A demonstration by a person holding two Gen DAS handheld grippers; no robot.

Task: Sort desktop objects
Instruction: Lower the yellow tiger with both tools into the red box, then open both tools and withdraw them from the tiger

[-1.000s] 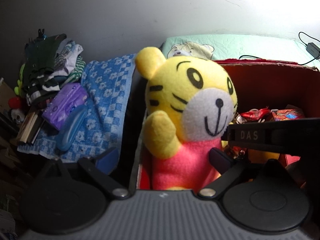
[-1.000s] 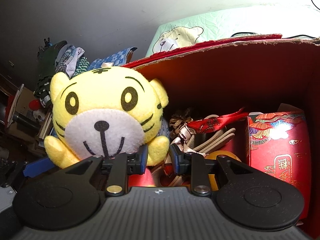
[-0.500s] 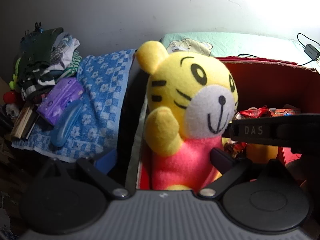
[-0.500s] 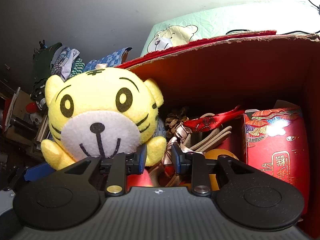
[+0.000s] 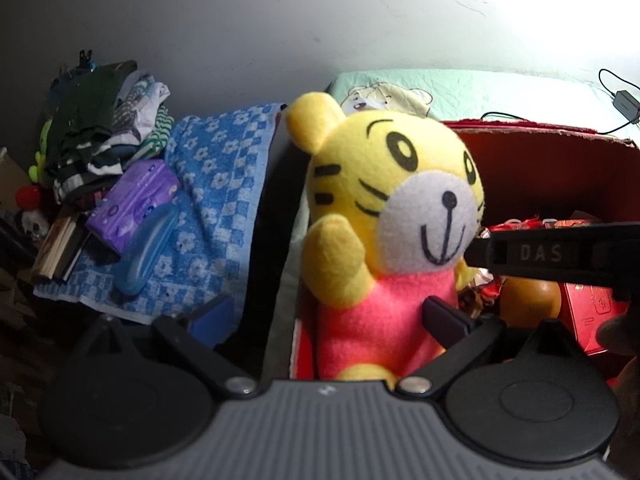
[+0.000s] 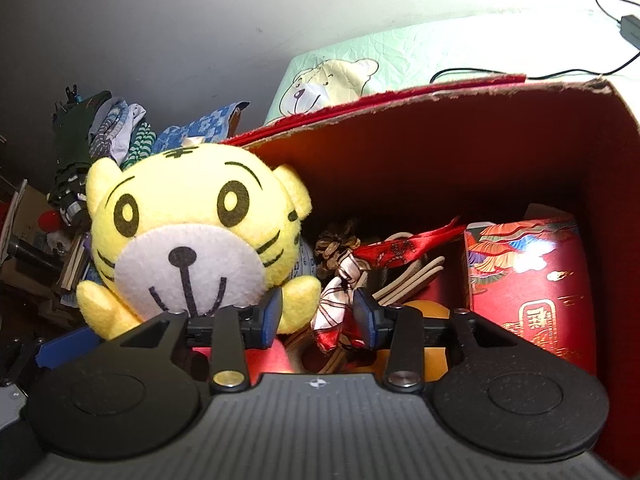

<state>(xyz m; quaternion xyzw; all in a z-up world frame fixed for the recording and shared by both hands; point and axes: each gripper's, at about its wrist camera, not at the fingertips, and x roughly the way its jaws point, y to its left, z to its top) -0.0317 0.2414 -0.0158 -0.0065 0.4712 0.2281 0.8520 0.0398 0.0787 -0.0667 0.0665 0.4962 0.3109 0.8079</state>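
While right hand-held gripper (image 6: 318, 316) jaws are opening, nothing between them, we are releasing tiger plush (image 6: 192, 240) into red box (image 6: 460, 152); left hand-held gripper (image 5: 328, 316) hanging wide open, empty.

A fuzzy yellow plush tiger toy (image 6: 192, 240) is sitting in a matt red cardboard box (image 6: 480, 152) beside a glossy red paper packet (image 6: 532, 280).

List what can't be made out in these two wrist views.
- Tiger plush feet: left wrist view, cut off behind the gripper body.
- Orange ball: both views, mostly hidden by the right gripper, whose jaws are opening.
- Box floor: right wrist view, covered by ribbons and clutter.
- Left gripper left pad: dark, contact unreadable.
- Clothes pile: small, dim.
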